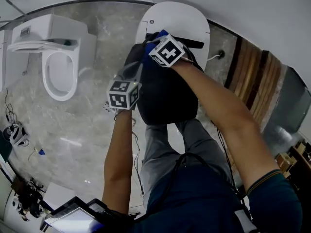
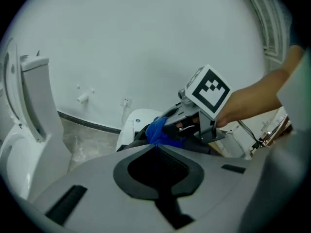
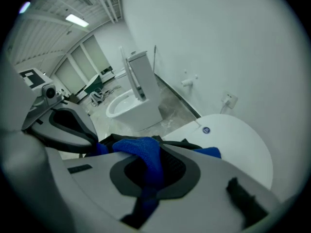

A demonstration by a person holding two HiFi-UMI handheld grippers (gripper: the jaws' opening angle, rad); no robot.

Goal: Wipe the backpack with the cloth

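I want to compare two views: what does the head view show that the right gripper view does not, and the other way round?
Only the head view shows the person's legs, forearms and the full black backpack. Only the right gripper view shows the right gripper holding the blue cloth between shut jaws, and the ceiling lights. Both show the open toilet, the white oval lid and the left gripper.

Open marble floor (image 1: pixel 82 130) from 7 to 9 o'clock of the backpack (image 1: pixel 167 98) leaves free passage. An open toilet (image 1: pixel 60 67) blocks 10 o'clock, the wall (image 1: pixel 243 4) closes 12, wooden slats (image 1: pixel 252 74) crowd 3, and the person's legs (image 1: pixel 163 144) fill 6.
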